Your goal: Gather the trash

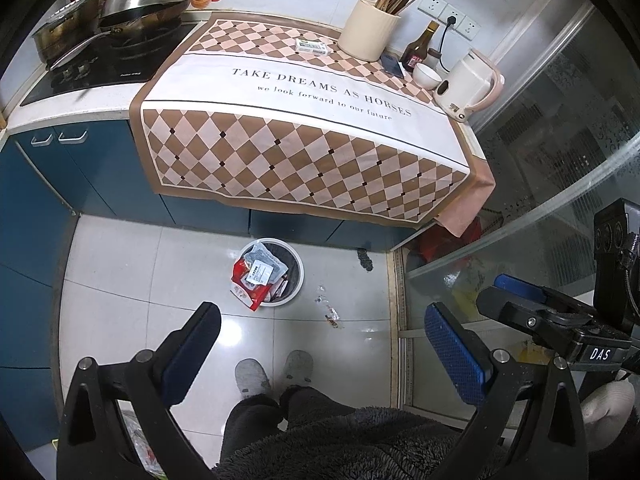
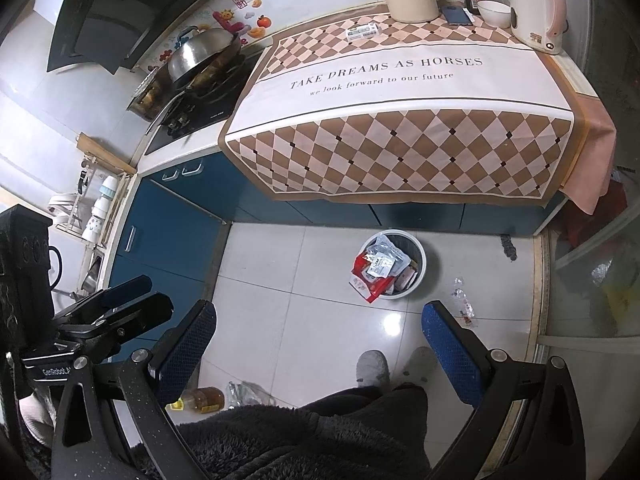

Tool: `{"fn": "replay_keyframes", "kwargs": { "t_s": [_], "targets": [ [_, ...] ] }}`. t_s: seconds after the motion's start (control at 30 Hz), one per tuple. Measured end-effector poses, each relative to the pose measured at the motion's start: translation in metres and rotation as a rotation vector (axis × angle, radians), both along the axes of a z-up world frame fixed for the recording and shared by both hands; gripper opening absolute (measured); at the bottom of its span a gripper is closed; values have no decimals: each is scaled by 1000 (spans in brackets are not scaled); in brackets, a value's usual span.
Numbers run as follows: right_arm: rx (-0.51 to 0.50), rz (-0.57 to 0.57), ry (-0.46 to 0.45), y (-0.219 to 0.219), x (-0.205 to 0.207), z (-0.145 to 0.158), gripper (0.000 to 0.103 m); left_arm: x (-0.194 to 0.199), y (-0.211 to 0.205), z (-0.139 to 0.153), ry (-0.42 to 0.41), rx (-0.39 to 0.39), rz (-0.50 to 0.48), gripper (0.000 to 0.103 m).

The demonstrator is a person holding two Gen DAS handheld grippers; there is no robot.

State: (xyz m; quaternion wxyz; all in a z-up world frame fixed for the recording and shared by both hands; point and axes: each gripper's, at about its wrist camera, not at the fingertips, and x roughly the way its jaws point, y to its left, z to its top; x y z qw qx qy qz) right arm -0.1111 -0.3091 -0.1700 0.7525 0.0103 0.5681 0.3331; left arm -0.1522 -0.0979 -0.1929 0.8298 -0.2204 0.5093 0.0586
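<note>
A white round trash bin (image 1: 295, 267) stands on the tiled floor in front of the blue cabinets, stuffed with red and clear wrappers (image 1: 256, 276); it also shows in the right wrist view (image 2: 416, 254). A clear crumpled wrapper (image 1: 331, 314) lies on the floor right of the bin, also in the right wrist view (image 2: 464, 304). My left gripper (image 1: 320, 344) is open and empty, held high above the floor. My right gripper (image 2: 318, 340) is open and empty, also high above the floor. Each gripper shows at the edge of the other's view.
The counter carries a checkered cloth (image 1: 304, 92), a small white box (image 1: 312, 46), utensil jar (image 1: 368, 28), bottle, bowl, phone and kettle (image 1: 468, 84). A wok (image 1: 144, 4) sits on the stove. A glass door (image 1: 560, 160) stands right. A bottle (image 2: 204, 398) and plastic lie by the person's feet.
</note>
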Motion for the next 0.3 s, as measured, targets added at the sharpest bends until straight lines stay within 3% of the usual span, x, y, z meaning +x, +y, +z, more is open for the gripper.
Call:
{"fn": "replay_keyframes", "kwargs": {
  "t_s": [0.3],
  "targets": [
    [-2,0,1,3,-2,0,103,-4,5,1,-9,3,10,103]
  ]
}}
